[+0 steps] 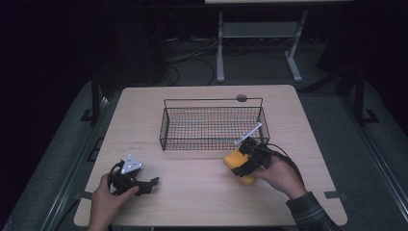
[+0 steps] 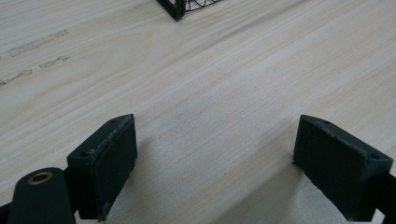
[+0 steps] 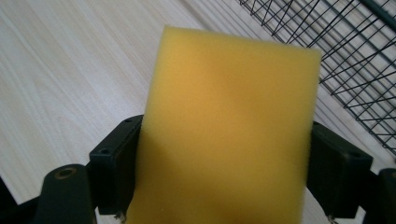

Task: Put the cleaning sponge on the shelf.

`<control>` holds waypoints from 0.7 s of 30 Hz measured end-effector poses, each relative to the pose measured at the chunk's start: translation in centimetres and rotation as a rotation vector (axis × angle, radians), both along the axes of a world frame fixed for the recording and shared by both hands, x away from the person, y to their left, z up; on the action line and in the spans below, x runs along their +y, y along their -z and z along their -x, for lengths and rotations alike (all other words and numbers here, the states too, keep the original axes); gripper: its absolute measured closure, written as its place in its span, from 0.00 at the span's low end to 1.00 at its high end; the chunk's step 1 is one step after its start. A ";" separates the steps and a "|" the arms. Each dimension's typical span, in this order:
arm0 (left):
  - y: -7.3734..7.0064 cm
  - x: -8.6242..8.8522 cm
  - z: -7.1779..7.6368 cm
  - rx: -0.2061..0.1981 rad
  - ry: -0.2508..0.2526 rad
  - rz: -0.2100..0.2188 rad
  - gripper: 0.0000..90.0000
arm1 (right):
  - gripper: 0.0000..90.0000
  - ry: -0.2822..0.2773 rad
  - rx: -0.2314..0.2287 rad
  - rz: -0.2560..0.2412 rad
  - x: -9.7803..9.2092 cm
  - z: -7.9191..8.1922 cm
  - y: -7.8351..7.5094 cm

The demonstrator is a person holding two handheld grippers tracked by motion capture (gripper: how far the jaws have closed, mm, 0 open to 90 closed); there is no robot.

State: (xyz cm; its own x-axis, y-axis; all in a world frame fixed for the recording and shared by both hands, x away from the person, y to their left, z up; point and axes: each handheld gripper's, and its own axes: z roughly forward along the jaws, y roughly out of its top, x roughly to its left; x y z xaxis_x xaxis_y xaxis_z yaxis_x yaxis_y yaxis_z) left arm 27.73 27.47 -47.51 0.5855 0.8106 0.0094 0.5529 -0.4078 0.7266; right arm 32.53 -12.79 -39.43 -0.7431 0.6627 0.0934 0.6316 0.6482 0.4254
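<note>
Near the front right of the pale wooden table, the right tongs clamp one yellow rectangular foam sponge, its flat sides squeezed between the two black jaws. In the right gripper view the sponge stands up between the pads, lifted off the table, with the wire mesh just beyond it to the right. Holding it by the sides and raised this way probably serves to carry it over the near wall of the black wire-mesh basket, which stands in the middle of the table, just beyond the right hand. The basket looks empty, so the sponge seems to be the single item bound for it.

At the front left, the left tongs rest low over bare wood, jaws spread wide with nothing between them; in the left gripper view a basket corner shows far ahead. That hand appears parked out of the way.

Count: one sponge, one basket, two tongs.
</note>
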 end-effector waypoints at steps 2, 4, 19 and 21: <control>0.0 0.0 0.0 0.001 0.001 -0.001 0.14 | 0.23 0.002 0.003 -0.003 -0.1 0.0 -0.4; 0.0 0.0 0.0 0.001 0.001 -0.001 0.14 | 0.23 0.002 -0.003 -0.003 -0.2 0.0 -0.7; 0.0 0.0 0.0 -0.001 -0.001 0.002 0.14 | 0.24 0.019 -0.024 -0.033 -1.1 -0.8 -3.3; 0.0 0.0 0.0 0.000 -0.002 0.003 0.14 | 0.24 0.019 -0.028 -0.036 -1.2 -0.9 -3.6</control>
State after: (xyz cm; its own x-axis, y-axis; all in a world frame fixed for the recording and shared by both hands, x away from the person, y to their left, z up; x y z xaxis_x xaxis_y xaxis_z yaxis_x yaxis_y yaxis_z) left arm 27.73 27.45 -47.52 0.5838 0.8119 0.0075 0.5534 -0.4047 0.7280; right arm 33.47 -13.96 -35.81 -0.7330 0.6733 0.0972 0.6312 0.6199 0.4661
